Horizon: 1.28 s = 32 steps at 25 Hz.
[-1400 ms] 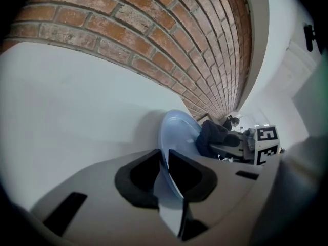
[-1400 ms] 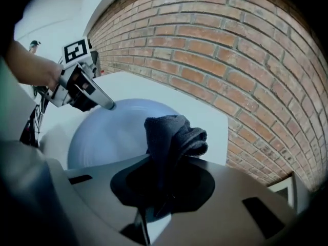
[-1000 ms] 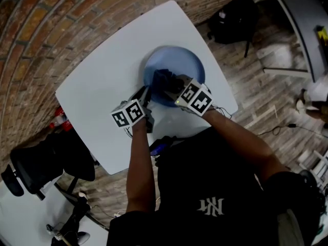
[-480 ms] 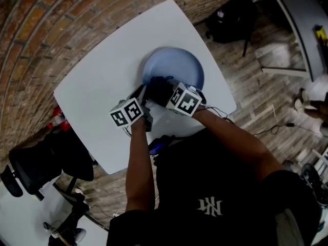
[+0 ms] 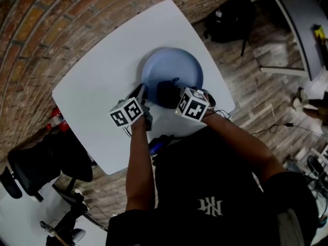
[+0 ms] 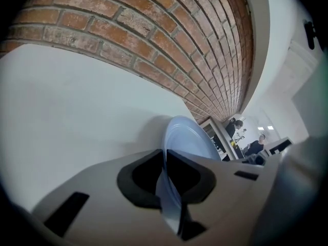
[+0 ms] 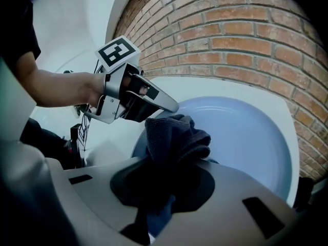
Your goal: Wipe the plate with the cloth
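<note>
Near-side on the plate (image 5: 177, 65), the cloth (image 5: 166, 94) sits bunched, clamped in the right gripper (image 7: 165, 191); bare surface lies far and right of it. Left gripper (image 6: 168, 186) pinches the near-left rim.

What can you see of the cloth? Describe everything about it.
The cloth is dark navy, soft and napped like microfibre, bunched into thick folds. The right hand-held gripper is shut on it, with the bunch sticking out past the jaws. It sits over the near part of the pale blue plate.
</note>
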Each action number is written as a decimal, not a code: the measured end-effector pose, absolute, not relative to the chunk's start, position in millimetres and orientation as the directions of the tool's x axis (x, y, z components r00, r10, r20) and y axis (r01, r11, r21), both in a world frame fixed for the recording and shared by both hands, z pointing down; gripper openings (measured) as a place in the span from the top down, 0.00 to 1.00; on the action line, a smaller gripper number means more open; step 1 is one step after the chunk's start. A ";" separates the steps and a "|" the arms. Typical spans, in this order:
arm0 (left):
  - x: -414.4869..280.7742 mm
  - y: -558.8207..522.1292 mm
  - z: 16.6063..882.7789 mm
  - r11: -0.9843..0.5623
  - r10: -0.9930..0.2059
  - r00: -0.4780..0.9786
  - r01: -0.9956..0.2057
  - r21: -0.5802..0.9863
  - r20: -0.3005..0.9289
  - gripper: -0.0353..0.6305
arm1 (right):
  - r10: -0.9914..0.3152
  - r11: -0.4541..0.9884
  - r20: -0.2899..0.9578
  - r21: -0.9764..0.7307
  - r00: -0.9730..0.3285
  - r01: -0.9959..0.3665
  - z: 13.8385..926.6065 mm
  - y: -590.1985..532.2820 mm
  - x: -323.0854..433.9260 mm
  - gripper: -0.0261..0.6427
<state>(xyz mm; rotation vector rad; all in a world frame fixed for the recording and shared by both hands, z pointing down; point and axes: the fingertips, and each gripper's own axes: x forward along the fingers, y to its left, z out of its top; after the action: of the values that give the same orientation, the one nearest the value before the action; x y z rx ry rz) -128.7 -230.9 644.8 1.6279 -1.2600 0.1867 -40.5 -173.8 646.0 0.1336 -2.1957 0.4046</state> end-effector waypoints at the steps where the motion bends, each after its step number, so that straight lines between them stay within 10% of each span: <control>1: -128.6 -230.7 644.7 0.072 -0.629 0.440 -0.788 0.612 0.641 0.90 | 0.043 0.946 0.795 -0.227 -0.605 -0.230 644.8 -174.4 -34.8 0.84; 32: -125.0 -229.5 645.7 0.072 -0.605 0.461 -0.781 0.621 0.650 0.89 | -0.284 0.942 0.876 0.180 -0.389 -0.283 640.9 -292.6 57.4 0.84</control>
<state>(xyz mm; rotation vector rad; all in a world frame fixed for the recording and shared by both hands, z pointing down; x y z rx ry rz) -125.0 -229.5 645.7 1.6186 -1.2268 0.2017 57.4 -292.6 640.9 0.4072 -1.9931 -0.0006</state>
